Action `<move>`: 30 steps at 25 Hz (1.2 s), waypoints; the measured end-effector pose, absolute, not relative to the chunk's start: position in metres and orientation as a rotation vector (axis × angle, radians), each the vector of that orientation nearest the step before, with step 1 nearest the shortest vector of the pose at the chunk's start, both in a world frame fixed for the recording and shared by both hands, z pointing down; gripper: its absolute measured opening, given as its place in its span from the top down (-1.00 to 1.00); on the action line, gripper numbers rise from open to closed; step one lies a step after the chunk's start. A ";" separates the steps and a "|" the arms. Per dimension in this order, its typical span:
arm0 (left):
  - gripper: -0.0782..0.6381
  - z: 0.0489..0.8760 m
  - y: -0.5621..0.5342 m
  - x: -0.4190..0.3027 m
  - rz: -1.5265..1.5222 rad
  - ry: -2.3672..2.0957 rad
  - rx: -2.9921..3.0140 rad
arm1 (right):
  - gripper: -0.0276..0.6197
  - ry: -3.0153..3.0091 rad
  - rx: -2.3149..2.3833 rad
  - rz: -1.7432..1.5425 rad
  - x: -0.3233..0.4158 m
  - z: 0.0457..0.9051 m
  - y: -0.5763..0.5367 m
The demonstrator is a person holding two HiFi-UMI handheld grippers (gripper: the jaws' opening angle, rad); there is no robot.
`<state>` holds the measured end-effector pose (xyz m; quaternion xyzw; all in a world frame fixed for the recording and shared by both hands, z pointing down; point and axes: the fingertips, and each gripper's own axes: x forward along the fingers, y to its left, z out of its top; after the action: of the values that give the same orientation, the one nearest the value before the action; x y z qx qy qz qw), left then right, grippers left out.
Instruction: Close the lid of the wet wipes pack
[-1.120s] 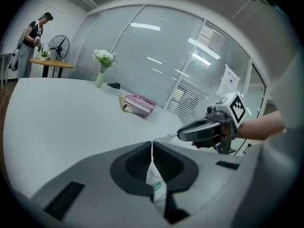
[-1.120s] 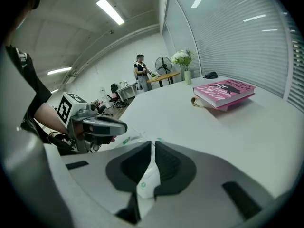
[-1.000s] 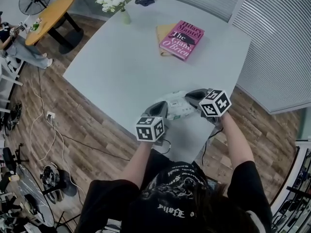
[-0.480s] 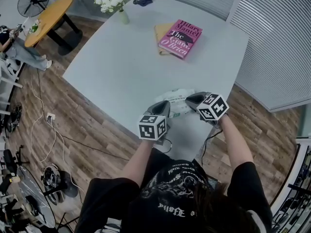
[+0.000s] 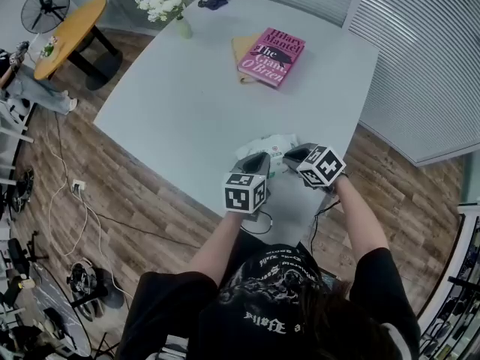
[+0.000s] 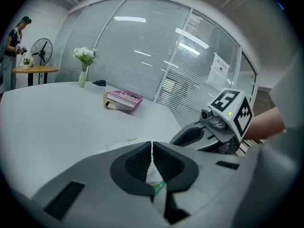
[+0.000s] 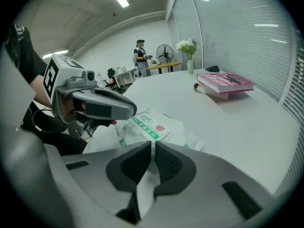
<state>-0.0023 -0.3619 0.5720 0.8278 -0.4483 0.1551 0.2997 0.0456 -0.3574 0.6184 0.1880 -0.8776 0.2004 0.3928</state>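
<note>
Left gripper (image 6: 152,151): jaws drawn almost together, clenched on a thin white-and-green fold of the wet wipes pack (image 7: 156,126), which shows in the narrow slit between the pads. Right gripper (image 7: 153,151): likewise clamped, with a flap of the same white film pinched between its pads. The pack is therefore held at two opposite edges and lies directly between the two grippers, which face each other across it with their noses close together. From the right gripper, the body of the pack spreads forward and to the left, toward the left gripper, with its printed face up, showing a green band and a small red emblem. Its long axis appears to run roughly from one gripper to the other, though the crumpled film makes this uncertain. The pack sits at the near edge of the table (image 5: 187,103), close to me. A pink book (image 5: 271,57) lies well apart toward the far side. I cannot make out the lid in any view, so I cannot say which gripper is nearer to it. In my judgement, the closing move depends on this: one gripper must keep the pack pinned while the other lets go and presses down on the upper face between them.
</note>
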 end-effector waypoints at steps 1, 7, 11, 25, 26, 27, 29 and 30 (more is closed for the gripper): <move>0.74 0.574 -0.361 0.000 0.422 -1.186 2.202 | 0.84 -2.226 0.484 0.515 0.046 0.620 -0.356; 0.74 0.585 -0.362 0.005 0.482 -1.175 2.179 | 0.86 -2.217 0.527 0.563 0.048 0.627 -0.355; 0.74 0.598 -0.361 0.008 0.550 -1.162 2.154 | 0.88 -2.225 0.545 0.575 0.047 0.625 -0.355; 0.75 0.617 -0.355 0.012 0.638 -1.127 2.098 | 0.91 -2.418 0.738 0.877 0.052 0.611 -0.304; 0.75 0.618 -0.355 0.012 0.642 -1.128 2.109 | 0.91 -2.418 0.756 0.900 0.052 0.613 -0.298; 0.75 0.618 -0.356 0.013 0.647 -1.129 2.125 | 0.91 -2.414 0.771 0.923 0.053 0.616 -0.292; 0.75 0.618 -0.356 0.014 0.657 -1.131 2.150 | 0.91 -2.406 0.789 0.966 0.052 0.621 -0.283; 0.76 0.619 -0.356 0.014 0.658 -1.130 2.154 | 0.91 -2.405 0.793 0.980 0.050 0.622 -0.280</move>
<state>0.0139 -0.3563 0.6188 0.8139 -0.4268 0.2488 0.3059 0.0496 -0.2795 0.6218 0.2854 -0.8657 0.3526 0.2115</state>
